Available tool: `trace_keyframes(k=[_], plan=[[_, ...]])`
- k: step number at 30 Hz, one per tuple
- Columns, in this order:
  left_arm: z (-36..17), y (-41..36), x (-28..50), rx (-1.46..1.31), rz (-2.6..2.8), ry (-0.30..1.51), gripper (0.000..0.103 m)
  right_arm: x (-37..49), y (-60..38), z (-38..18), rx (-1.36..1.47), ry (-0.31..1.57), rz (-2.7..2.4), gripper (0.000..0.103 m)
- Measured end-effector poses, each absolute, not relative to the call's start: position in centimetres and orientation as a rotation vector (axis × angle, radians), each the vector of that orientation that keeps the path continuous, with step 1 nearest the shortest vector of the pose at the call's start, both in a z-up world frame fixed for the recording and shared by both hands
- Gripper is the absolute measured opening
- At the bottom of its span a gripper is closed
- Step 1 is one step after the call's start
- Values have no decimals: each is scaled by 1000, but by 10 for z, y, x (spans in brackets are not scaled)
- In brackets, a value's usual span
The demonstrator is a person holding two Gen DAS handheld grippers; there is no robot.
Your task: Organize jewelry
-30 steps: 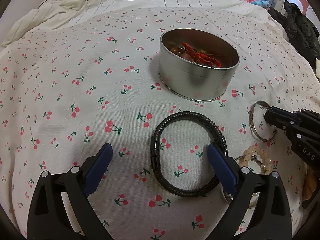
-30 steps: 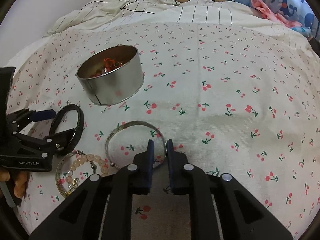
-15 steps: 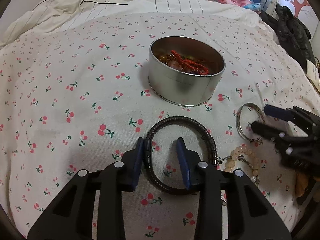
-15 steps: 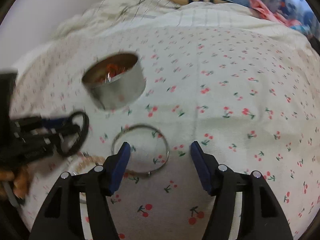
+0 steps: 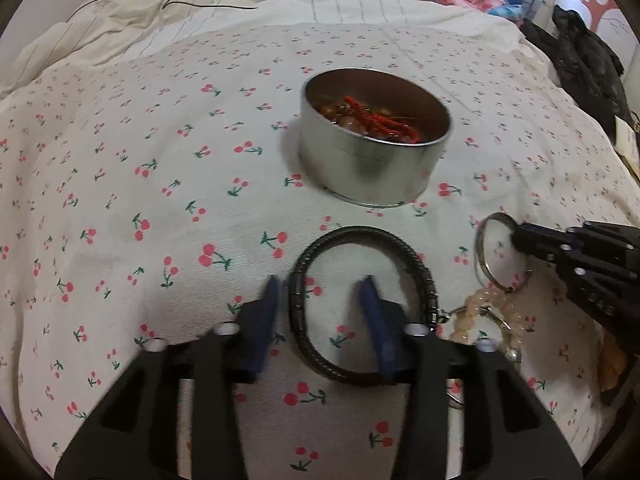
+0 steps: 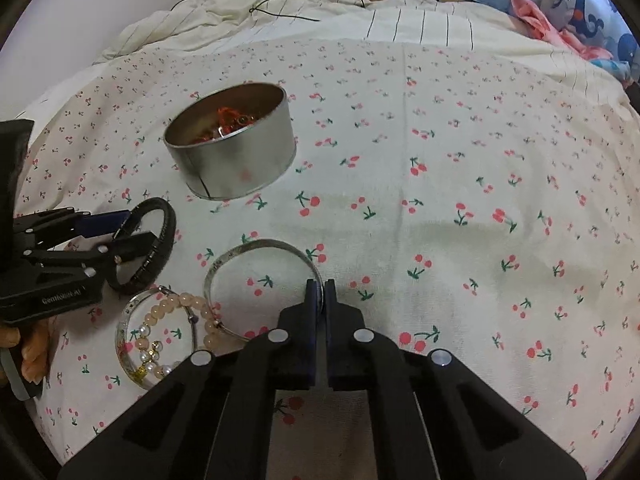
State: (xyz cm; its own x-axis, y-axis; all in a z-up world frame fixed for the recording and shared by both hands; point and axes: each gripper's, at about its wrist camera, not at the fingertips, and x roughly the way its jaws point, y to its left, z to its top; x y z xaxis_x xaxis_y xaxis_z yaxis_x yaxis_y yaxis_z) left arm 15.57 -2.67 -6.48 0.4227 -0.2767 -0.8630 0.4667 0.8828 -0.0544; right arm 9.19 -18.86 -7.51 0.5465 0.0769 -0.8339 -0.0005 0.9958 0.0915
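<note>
Jewelry on cherry-print bedspread (image 6: 440,160): our right gripper (image 6: 319,294) pinches the thin silver bangle (image 6: 256,246), our left gripper (image 5: 320,300), half-open, straddles the black braided leather bracelet (image 5: 416,260); we should close squarely before lifting toward the round metal tin (image 5: 360,168).

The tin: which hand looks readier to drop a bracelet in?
Probably right: the right gripper is shut on the silver bangle, while the left gripper only straddles the black bracelet. Tin.
</note>
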Motion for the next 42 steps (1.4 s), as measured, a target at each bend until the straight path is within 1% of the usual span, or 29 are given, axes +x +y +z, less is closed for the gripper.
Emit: trace_keyframes(k=[2, 9, 13, 14, 15, 17, 18, 20, 22, 23, 24, 26, 27, 28, 37, 42], plan=[[-64, -27, 155, 209, -476, 1035, 8, 92, -186, -75, 67, 989, 44, 4], [-44, -24, 150, 164, -518, 1003, 7, 85, -191, -56, 82, 917, 38, 3], [-52, -19, 157, 132, -484, 1036, 7, 89, -200, -60, 111, 938, 9, 5], [-55, -19, 159, 136, -472, 1044, 7, 89, -202, -62, 128, 944, 7, 9], [-58, -19, 161, 139, -463, 1048, 8, 90, -202, -64, 134, 955, 16, 28], [-60, -19, 161, 141, -455, 1051, 9, 89, -197, -64, 114, 944, 10, 59], [-61, -19, 161, 143, -453, 1050, 10, 89, -195, -65, 95, 947, 10, 59], [-62, -19, 161, 154, -443, 1048, 18, 90, -190, -70, 72, 967, 12, 58], [-65, -18, 162, 149, -436, 1053, 19, 91, -190, -72, 65, 972, 3, 45], [-66, -19, 161, 151, -433, 1052, 19, 91, -191, -72, 71, 972, 4, 37], [-66, -20, 161, 158, -430, 1051, 19, 91, -192, -73, 75, 971, 4, 20], [-66, -22, 159, 172, -423, 1043, 19, 91, -194, -72, 81, 971, 8, 8], [-65, -23, 157, 182, -430, 1042, 18, 90, -194, -71, 80, 965, 12, 5], [-63, -24, 156, 187, -442, 1039, 8, 88, -193, -68, 79, 954, 14, 4], [-44, -16, 155, 147, -454, 987, 7, 83, -202, -46, 124, 854, 4, 4], [-40, -18, 154, 173, -438, 964, 7, 87, -198, -49, 113, 871, 8, 4]])
